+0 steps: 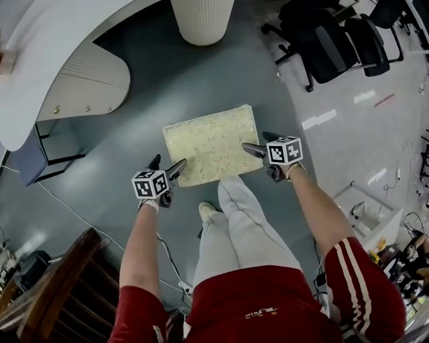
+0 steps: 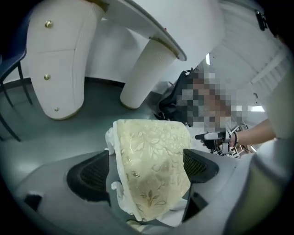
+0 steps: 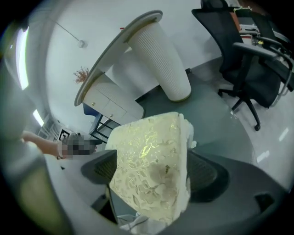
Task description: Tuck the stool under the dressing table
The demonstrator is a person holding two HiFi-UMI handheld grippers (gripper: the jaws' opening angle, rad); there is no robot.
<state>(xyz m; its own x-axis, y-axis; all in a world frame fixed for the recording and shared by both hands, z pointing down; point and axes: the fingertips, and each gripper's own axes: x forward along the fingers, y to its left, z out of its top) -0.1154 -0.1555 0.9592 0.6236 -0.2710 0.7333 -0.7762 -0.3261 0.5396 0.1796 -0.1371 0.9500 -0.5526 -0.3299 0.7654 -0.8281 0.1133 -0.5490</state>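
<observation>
The stool [image 1: 211,144], a square seat in cream-and-gold floral cloth, stands on the grey floor just in front of the person's white shoe [image 1: 208,212]. The white curved dressing table [image 1: 40,47] is at the far left, with a ribbed cone leg [image 1: 201,20] and a drawer unit [image 1: 84,87]. My left gripper [image 1: 169,162] hangs at the seat's near-left corner, jaws wide open. My right gripper [image 1: 257,142] is at the near-right edge, also open. In each gripper view the seat [image 2: 149,151] [image 3: 151,151] shows between the spread jaws, with no pad pressing on it.
Black office chairs [image 1: 335,40] stand at the far right on the pale tiles. A dark wooden chair [image 1: 60,288] is at the near left. A cable [image 1: 67,208] runs across the floor there. A blue metal-framed seat [image 1: 33,154] sits under the table's left end.
</observation>
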